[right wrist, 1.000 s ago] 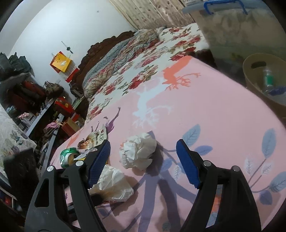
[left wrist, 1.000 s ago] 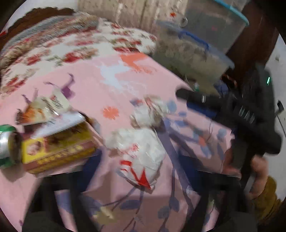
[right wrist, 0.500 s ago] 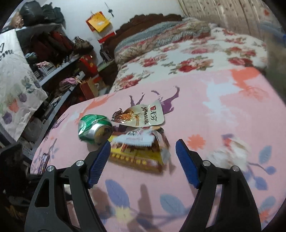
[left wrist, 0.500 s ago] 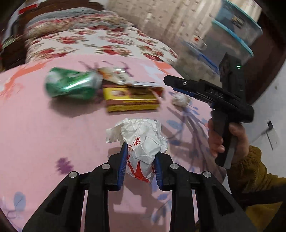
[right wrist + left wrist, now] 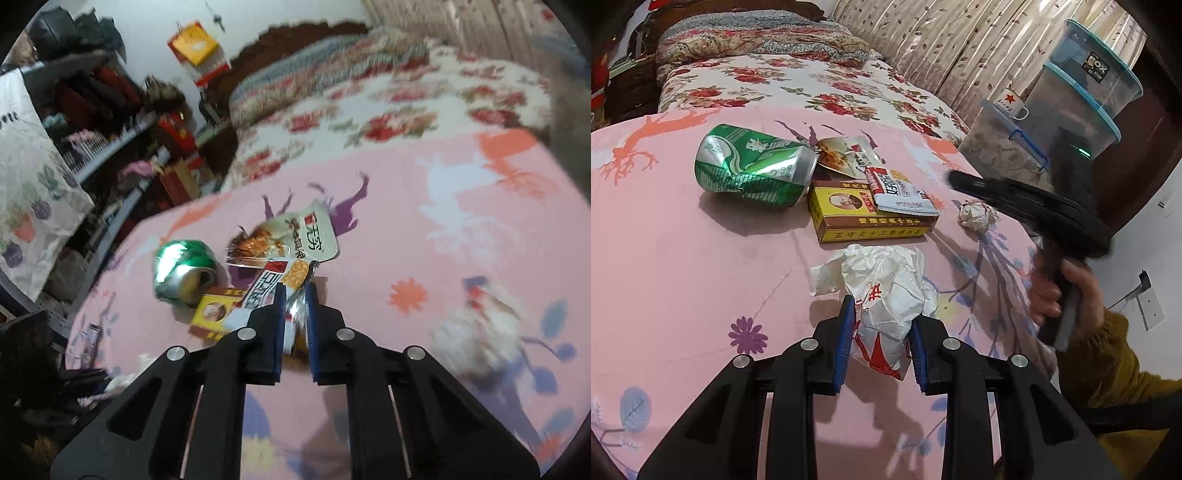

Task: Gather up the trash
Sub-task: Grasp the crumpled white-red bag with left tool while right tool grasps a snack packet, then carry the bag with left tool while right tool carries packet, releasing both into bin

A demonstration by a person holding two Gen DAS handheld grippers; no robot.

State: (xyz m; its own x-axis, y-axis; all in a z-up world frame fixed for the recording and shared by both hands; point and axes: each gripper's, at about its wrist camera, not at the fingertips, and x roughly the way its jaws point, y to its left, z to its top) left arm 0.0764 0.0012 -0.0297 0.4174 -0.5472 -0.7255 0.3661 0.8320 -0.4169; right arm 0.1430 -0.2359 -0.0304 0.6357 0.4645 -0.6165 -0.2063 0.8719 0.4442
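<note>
On the pink sheet (image 5: pixel 683 277) my left gripper (image 5: pixel 881 332) is shut on a crumpled white paper bag (image 5: pixel 886 291) with red print. Beyond it lie a dented green can (image 5: pixel 753 170), a yellow box (image 5: pixel 864 218), a red-and-white snack wrapper (image 5: pixel 901 192) on the box, a brown pouch (image 5: pixel 846 155) and a small tissue wad (image 5: pixel 977 216). My right gripper (image 5: pixel 295 306) is closing, and its blue pads pinch the snack wrapper's (image 5: pixel 280 280) near edge. The can (image 5: pixel 184 271), box (image 5: pixel 214 312) and pouch (image 5: pixel 295 240) lie just past it.
Stacked clear storage bins (image 5: pixel 1071 110) with a star mug (image 5: pixel 1012 103) stand at the right. A floral quilt (image 5: pixel 794 81) covers the bed behind. A person's hand (image 5: pixel 1067 291) holds the right gripper. Cluttered shelves (image 5: pixel 92 122) line the left. A blurred white wad (image 5: pixel 476 332) lies right of the gripper.
The left gripper swung across and closed on the paper bag. The right gripper moved from the tissue to the pile, and its wide jaws closed on the snack wrapper.
</note>
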